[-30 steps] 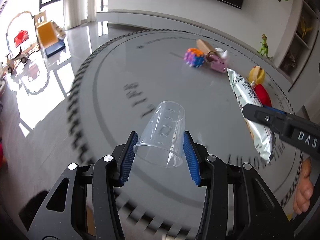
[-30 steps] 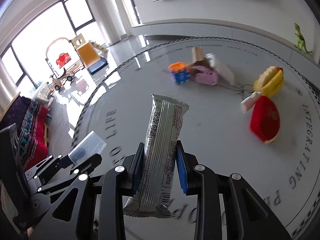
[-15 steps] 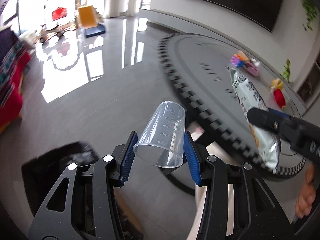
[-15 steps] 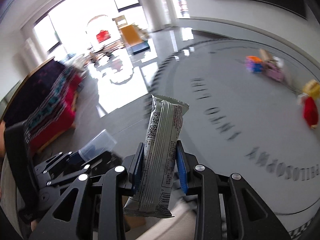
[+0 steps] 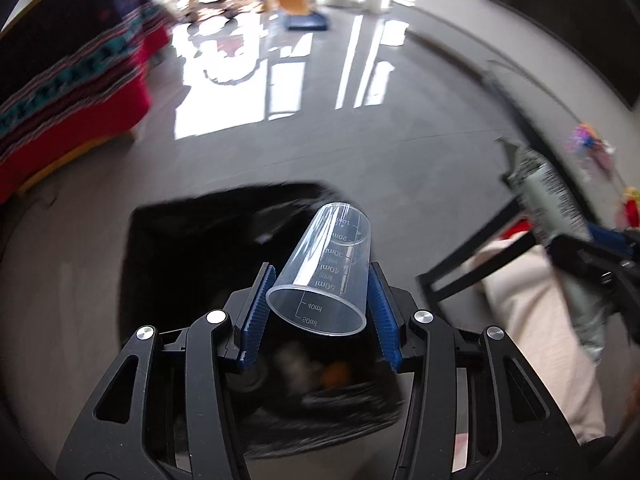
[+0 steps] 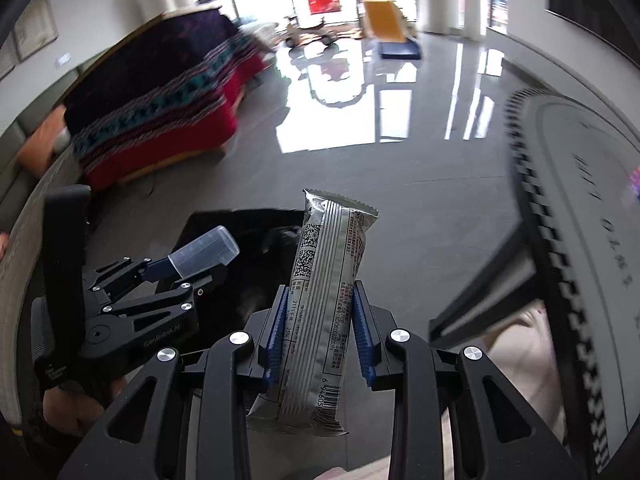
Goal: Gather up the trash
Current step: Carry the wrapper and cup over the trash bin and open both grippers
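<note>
Your left gripper (image 5: pixel 318 304) clamps a clear measuring cup (image 5: pixel 326 276) by its sides, mouth toward the cam, directly above an open black trash bag (image 5: pixel 192 248) on the grey floor. Your right gripper (image 6: pixel 320 332), just beside it, is shut on a silver snack wrapper (image 6: pixel 326 288), upright btwn the blue pads, w/ the bag's rim behind it.

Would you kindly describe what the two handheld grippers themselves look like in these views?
Both the left gripper and the right gripper are matte black plastic linkages with cut-out openings, round silver pivot screws, and ribbed blue pads lining each finger. Seen from the right wrist, the left one carries small pale "GenRobot.AI" lettering. No cables show.
</note>
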Tool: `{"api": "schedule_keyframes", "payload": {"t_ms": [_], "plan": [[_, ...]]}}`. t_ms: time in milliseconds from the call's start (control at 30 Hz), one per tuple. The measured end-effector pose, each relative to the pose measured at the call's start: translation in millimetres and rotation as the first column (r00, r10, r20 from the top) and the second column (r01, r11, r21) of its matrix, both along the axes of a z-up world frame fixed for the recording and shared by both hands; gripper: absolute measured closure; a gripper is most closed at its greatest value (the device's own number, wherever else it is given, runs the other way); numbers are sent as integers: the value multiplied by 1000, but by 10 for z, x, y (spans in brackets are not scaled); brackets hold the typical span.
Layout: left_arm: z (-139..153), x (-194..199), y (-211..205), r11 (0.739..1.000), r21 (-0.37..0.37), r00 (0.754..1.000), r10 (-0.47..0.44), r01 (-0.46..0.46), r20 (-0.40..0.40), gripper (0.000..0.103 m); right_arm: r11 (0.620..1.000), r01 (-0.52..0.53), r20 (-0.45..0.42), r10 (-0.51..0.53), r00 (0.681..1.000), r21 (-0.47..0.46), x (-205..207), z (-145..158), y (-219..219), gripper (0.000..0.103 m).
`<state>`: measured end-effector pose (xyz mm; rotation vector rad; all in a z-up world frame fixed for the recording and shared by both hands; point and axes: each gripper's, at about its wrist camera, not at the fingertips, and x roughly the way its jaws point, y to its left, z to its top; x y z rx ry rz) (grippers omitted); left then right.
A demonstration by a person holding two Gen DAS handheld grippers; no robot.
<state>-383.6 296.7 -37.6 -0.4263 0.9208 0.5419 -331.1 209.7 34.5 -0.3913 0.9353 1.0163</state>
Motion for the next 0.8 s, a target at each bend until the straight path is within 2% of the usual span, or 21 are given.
{"api": "schedule_keyframes", "payload": {"t_ms": [233,267,300,333,367,400,533,800], "plan": [[-190,-380,206,996,-7,994,90,-91,-64,57,996,-91,-22,90,996,-16,-260,-90,316,70],[-203,-419,211,995,-9,993,96,-97,-68,51,994,-109,-29,109,994,-24,-284,-104,368,69],[-206,-439,210,994,-12,991,105,-107,-81,19,990,-133,-38,131,991,-43,-330,-133,453,68],[-223,-476,221,992,-3,987,125,-126,-101,5,990,-129,-33,128,991,-49,-349,-141,478,59],[-224,-508,216,987,33,980,158,-155,-117,6,993,-112,-5,112,994,-36,-380,-130,479,49],[-224,-512,207,985,52,977,170,-165,-127,6,994,-110,14,110,994,-23,-400,-115,465,48],[-250,-518,236,987,15,980,160,-160,-119,6,993,-119,47,119,992,-1,-435,-63,389,48],[-120,-329,153,994,19,989,107,-106,-98,6,996,-52,-17,53,998,72,-171,66,157,48]]}}
